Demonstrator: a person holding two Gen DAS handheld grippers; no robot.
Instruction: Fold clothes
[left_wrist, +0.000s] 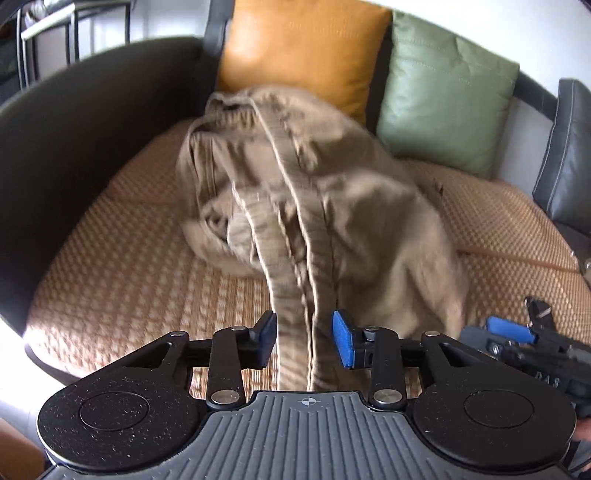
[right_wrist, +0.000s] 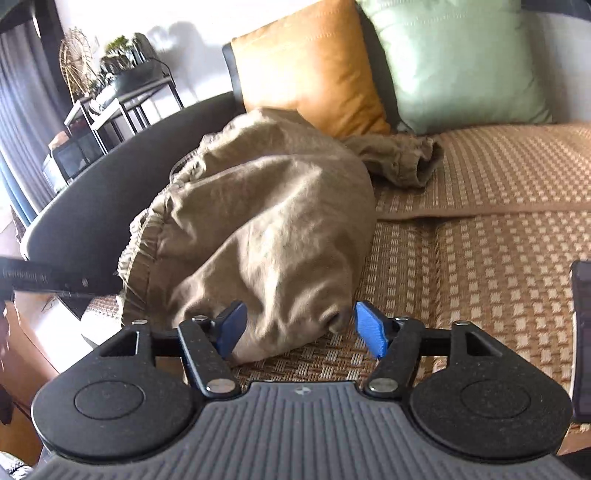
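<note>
Here both grippers are released: the khaki trousers (left_wrist: 295, 192) run near-to-far, waistband strip between the left gripper (left_wrist: 303, 341), bulk nosing into the right gripper (right_wrist: 301, 330).

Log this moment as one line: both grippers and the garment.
left gripper: open, fabric between fingers | right gripper: open | tan garment: crumpled on woven sofa mat

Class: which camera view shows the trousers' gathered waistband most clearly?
The right wrist view: the waistband appears sharp, its gathers visible along the left edge of the trousers. The left wrist view shows the trousers blurred, mostly seams, with no clear waistband.
</note>
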